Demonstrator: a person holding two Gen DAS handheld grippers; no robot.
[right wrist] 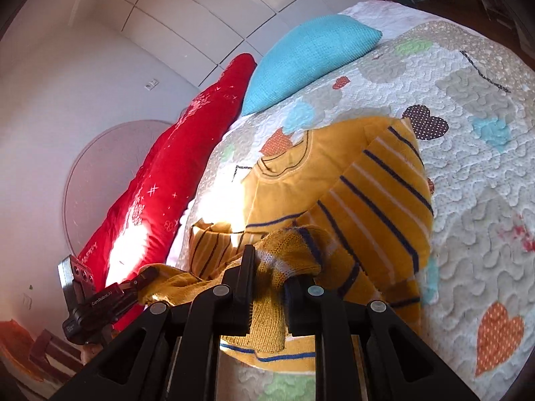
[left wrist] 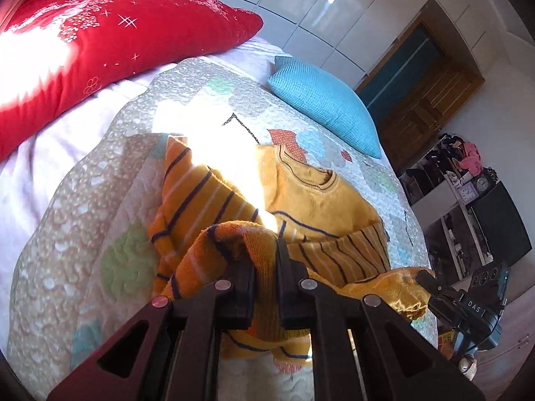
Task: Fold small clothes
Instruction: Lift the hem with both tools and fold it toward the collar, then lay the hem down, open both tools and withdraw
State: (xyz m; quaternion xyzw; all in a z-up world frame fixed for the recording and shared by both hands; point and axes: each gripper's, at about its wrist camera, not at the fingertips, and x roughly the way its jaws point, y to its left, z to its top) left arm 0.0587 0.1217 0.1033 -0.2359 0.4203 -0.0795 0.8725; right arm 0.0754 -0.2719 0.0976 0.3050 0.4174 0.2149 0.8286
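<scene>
A small mustard-yellow sweater (left wrist: 317, 200) with dark and white stripes lies on a patchwork quilt (left wrist: 100, 200), neck towards the pillows. Its lower edge is lifted off the bed. My left gripper (left wrist: 265, 257) is shut on a bunched striped corner of that hem. My right gripper (left wrist: 424, 279) pinches the other corner at the right of the same view. In the right wrist view the right gripper (right wrist: 271, 267) is shut on the knitted hem of the sweater (right wrist: 291, 183). The left gripper (right wrist: 147, 274) holds the far corner at the left. Both sleeves are folded inwards over the body.
A red pillow (left wrist: 117, 33) and a blue cushion (left wrist: 327, 103) lie at the head of the bed. Glossy white wardrobe doors (left wrist: 301, 0) stand behind. Beyond the bed's right edge are a wooden door (left wrist: 418, 100) and shelves with clocks (left wrist: 468, 193). A bright patch of sunlight (left wrist: 200, 140) crosses the quilt.
</scene>
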